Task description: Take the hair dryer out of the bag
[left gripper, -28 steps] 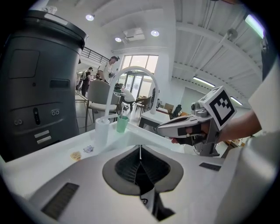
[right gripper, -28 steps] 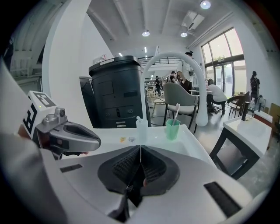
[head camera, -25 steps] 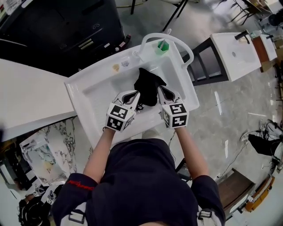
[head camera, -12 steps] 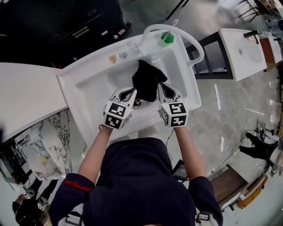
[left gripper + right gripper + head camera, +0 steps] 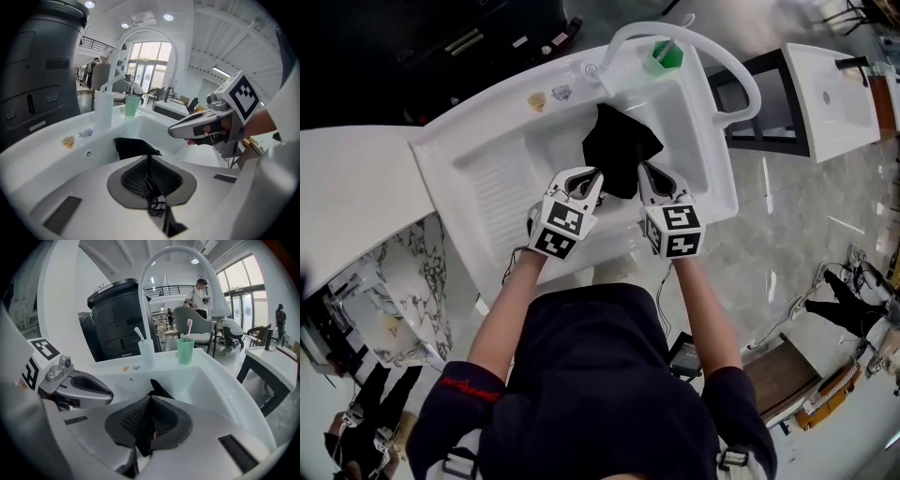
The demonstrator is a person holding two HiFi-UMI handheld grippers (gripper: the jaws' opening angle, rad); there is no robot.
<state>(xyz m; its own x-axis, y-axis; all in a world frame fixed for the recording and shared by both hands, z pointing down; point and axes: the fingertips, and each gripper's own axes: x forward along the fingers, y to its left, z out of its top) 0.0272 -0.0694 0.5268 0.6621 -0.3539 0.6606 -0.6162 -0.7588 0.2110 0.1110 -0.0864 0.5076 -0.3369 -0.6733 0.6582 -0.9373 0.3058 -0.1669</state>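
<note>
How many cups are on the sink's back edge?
2: a white plastic cup on the left, a green plastic cup to its right. None looks hidden.

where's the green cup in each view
head view: green cup near the top edge, right of centre.
left gripper view: left of centre, upper half.
right gripper view: right of centre, mid-height.
shared landmark: black bag, nearer the camera than the cup.

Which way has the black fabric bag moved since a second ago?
Yes: downward, the black fabric bag has sunk deeper into the white sink basin.
</note>
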